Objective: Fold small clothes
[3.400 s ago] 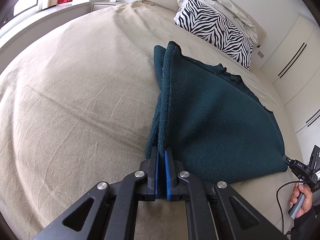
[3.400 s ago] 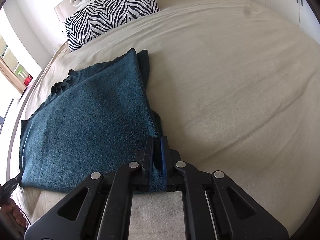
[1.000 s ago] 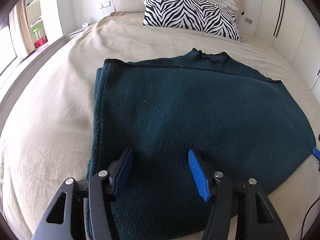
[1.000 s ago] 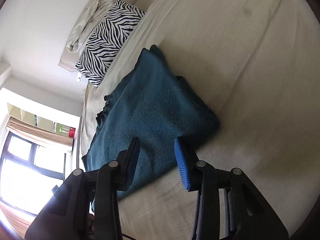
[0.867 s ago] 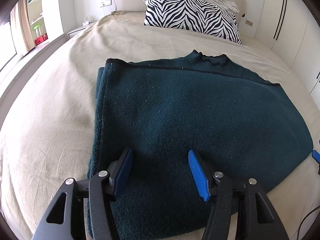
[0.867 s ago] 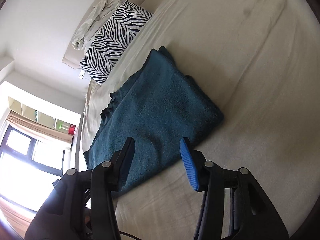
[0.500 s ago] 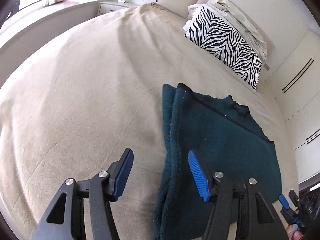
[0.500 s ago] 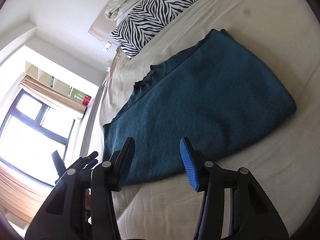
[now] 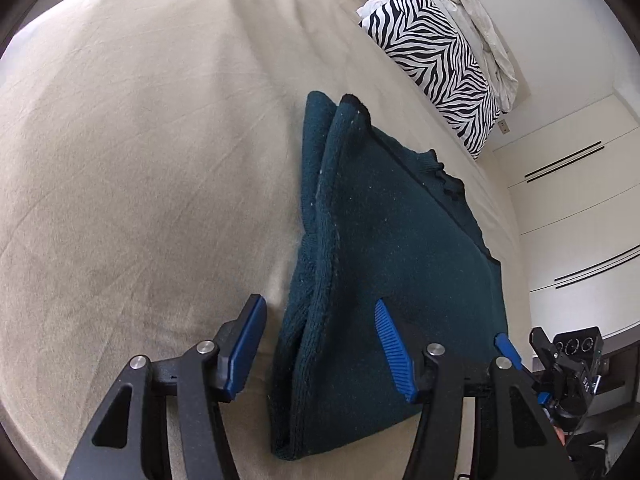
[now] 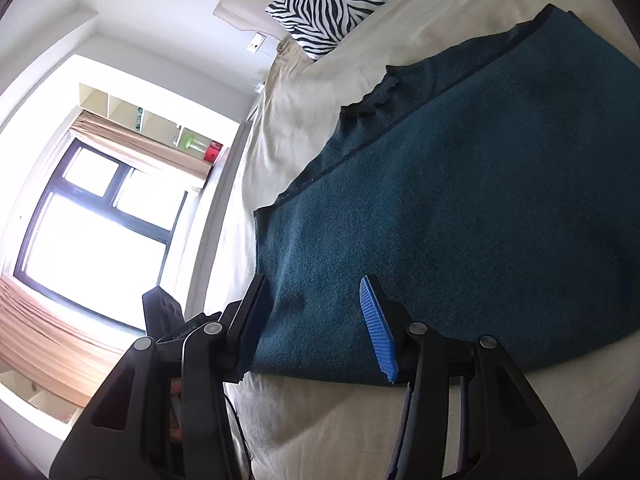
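Blue-padded fingers (image 9: 390, 350) of the left gripper (image 9: 320, 348) stand spread, straddling the near folded edge of a dark teal sweater (image 9: 384, 264). The right gripper (image 10: 316, 326) is spread too, pinching nothing. The sweater lies folded flat on a beige bed (image 9: 140, 160), collar toward a far zebra pillow (image 9: 436, 56).

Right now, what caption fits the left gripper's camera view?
Open left gripper poised over a folded teal sweater on a beige bed.
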The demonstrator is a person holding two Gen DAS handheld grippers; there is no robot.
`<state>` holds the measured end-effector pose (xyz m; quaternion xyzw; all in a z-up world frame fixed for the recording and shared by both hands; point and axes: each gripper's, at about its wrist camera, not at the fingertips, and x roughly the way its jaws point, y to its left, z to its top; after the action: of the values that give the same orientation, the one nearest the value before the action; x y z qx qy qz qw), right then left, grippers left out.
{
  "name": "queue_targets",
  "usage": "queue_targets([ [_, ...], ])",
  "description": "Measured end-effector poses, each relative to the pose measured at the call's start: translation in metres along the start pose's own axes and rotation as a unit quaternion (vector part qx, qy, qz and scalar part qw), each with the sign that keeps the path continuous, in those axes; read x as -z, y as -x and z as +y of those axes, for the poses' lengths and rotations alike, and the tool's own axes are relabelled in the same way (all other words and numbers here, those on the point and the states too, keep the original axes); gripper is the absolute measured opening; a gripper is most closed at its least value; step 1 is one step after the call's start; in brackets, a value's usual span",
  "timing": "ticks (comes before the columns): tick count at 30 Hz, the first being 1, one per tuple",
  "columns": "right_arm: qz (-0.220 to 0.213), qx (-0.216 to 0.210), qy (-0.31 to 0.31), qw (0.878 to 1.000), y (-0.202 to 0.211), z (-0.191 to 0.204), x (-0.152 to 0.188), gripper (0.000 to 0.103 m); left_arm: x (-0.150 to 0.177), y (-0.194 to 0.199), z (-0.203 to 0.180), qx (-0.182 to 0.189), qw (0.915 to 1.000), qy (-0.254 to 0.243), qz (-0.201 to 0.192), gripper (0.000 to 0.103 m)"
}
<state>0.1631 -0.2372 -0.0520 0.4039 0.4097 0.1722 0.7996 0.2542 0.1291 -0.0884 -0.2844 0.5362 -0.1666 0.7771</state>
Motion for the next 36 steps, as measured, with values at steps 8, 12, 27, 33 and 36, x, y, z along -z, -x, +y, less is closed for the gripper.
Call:
queue_targets([
  [8, 0.058, -0.038, -0.005, 0.998, -0.06, 0.013, -0.014, 0.055, 0.001, -0.005, 0.027, 0.089, 0.992, 0.083, 0.035, 0.059],
  [12, 0.082, -0.064, -0.012, 0.994, -0.089, 0.022, -0.02, 0.055, -0.001, -0.009, 0.031, 0.125, 0.9848, 0.112, 0.044, 0.056],
  [27, 0.138, -0.072, -0.041, 0.987, -0.171, 0.042, -0.024, 0.055, 0.0, -0.02, 0.039, 0.126, 0.9781, 0.153, 0.062, 0.015],
  [33, 0.157, -0.062, -0.047, 0.984, -0.19, 0.033, -0.025, 0.053, 0.002, -0.017, 0.039, 0.111, 0.9816, 0.148, 0.047, 0.013],
  [36, 0.156, -0.071, -0.056, 0.984, -0.195, 0.028, -0.026, 0.051, 0.001, -0.019, 0.036, 0.106, 0.9831, 0.143, 0.042, 0.013],
])
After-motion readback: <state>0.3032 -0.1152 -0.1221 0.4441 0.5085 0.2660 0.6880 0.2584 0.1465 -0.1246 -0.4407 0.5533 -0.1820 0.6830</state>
